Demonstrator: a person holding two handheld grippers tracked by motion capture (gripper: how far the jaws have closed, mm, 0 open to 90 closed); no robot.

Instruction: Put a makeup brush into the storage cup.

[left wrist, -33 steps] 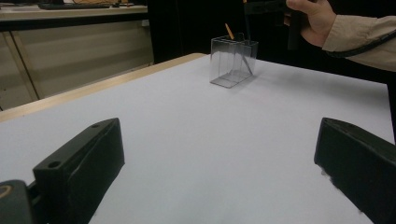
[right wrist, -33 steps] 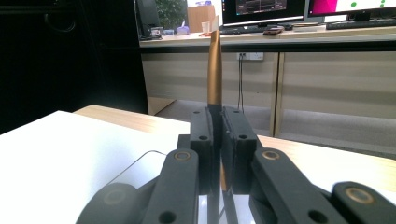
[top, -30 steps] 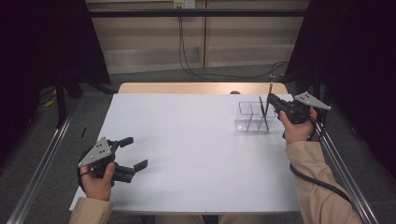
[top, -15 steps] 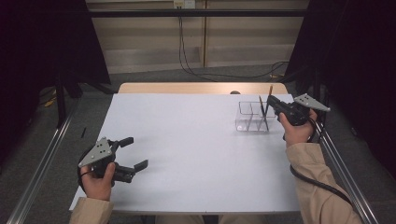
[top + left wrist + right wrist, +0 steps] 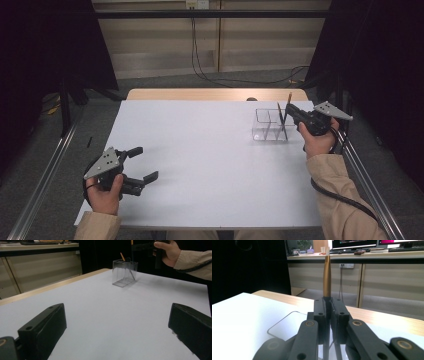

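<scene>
Over at the far right of the white table [image 5: 210, 165], the right gripper [image 5: 291, 111] is clamping its 2 jaws tight on a slim brush-like stick with a gold end [image 5: 327, 272], holding it upright over the clear plastic organizer [image 5: 270, 126]. The stick's lower part is reaching down into the organizer's right compartment, where another thin stick [image 5: 122, 256] is leaning. Near the front left corner, the left gripper [image 5: 141, 163] is sitting just above the tabletop, well apart from the organizer, its jaws standing wide and gripping nothing.
</scene>
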